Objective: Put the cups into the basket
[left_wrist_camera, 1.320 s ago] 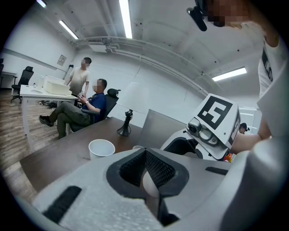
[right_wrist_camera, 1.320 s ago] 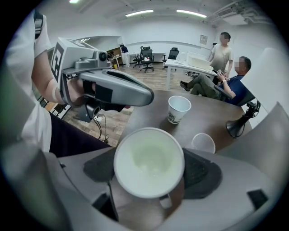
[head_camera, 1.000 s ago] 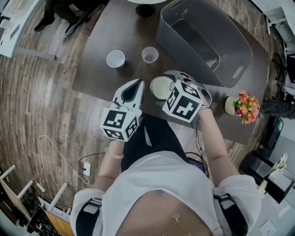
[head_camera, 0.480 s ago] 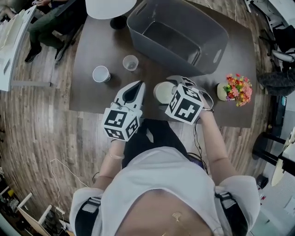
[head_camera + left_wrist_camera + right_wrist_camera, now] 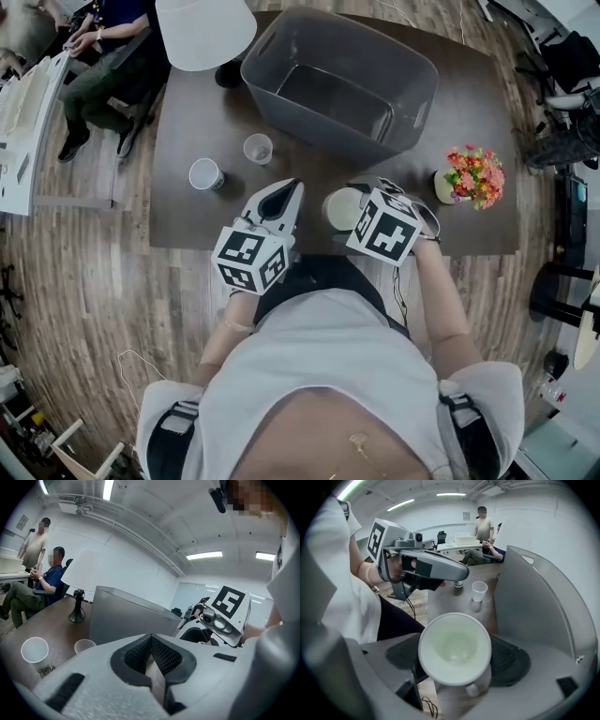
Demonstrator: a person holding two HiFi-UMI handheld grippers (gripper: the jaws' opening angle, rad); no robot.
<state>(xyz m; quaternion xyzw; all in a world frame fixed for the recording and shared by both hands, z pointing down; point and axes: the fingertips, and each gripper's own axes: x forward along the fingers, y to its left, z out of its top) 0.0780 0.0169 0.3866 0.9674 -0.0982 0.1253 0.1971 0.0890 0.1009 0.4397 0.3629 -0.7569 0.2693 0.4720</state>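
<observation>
Head view: right gripper (image 5: 351, 206) clamped on 1 white cup (image 5: 339, 208), upright; basket (image 5: 413, 73) lies just beyond, straight fwd. Left gripper (image 5: 284, 194) jaws together, empty; paper cup (image 5: 205, 173) and clear cup (image 5: 258, 148) sit fwd-left, nearer it.

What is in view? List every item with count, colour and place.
table: one, dark brown, centre.
basket: one, grey, far side of table.
paper cup: one, white, table's left part.
clear cup: one, transparent, beside paper cup.
held cup: one, white, between right jaws.
lamp: one, white shade, left of basket.
flower pot: one, cream, bright flowers, table's right end.
bystanders: two, beyond table's left end.
left hand-held gripper: shut, empty.
right hand-held gripper: shut on held cup.
</observation>
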